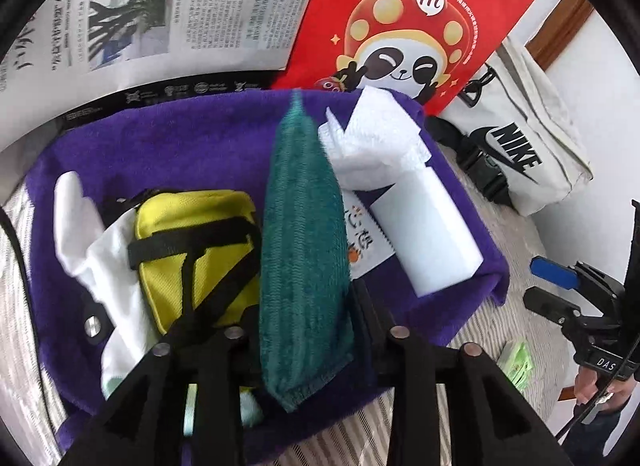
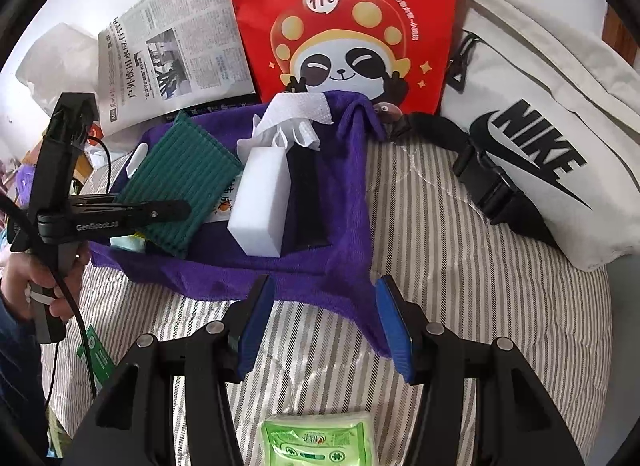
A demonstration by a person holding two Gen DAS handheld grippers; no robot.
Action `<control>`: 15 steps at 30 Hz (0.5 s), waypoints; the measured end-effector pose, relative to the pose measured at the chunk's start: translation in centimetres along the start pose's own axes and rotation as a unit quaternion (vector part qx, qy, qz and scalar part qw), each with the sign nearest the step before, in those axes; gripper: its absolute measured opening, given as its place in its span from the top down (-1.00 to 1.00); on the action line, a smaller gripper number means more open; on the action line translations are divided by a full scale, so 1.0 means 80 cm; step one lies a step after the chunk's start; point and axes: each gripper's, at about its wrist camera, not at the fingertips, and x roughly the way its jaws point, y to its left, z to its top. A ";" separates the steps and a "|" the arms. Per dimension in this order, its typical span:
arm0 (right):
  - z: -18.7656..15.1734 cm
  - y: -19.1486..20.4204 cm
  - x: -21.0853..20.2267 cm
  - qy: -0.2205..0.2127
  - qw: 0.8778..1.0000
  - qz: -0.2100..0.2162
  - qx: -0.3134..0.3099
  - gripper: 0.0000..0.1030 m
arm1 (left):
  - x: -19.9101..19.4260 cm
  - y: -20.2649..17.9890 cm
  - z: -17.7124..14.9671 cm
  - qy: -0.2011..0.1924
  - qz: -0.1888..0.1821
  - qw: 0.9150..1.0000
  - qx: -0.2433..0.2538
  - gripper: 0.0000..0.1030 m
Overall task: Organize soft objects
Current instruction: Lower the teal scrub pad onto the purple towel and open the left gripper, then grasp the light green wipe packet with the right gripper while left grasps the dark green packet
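My left gripper (image 1: 306, 330) is shut on a dark green ribbed cloth (image 1: 304, 250) and holds it above the purple towel (image 1: 160, 137). On the towel lie a yellow pouch (image 1: 192, 242), a white cloth (image 1: 104, 250), a white foam block (image 1: 432, 234) and crumpled white tissue (image 1: 376, 145). In the right wrist view the green cloth (image 2: 180, 181) hangs in the left gripper (image 2: 176, 209) over the purple towel (image 2: 344, 201), beside the foam block (image 2: 260, 201). My right gripper (image 2: 324, 326) is open and empty at the towel's near edge.
A red panda-print bag (image 2: 344, 21), a newspaper (image 2: 176, 45) and a white Nike bag (image 2: 540, 137) stand behind the towel. A green tissue packet (image 2: 320, 442) lies on the striped bedding (image 2: 460, 286) under my right gripper.
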 end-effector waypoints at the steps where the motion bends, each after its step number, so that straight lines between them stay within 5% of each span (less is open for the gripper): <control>1: -0.002 -0.001 -0.001 -0.001 1.000 -0.001 0.001 -0.03 | -0.005 -0.001 -0.002 0.000 0.003 1.000 0.004 0.33; 9: -0.033 -0.009 -0.021 0.001 1.000 -0.007 0.013 -0.16 | -0.027 -0.010 -0.027 0.019 0.064 0.997 0.026 0.09; 15: -0.077 -0.011 -0.030 0.007 1.000 -0.004 0.015 -0.33 | -0.051 -0.020 -0.047 0.009 0.078 0.996 0.040 -0.13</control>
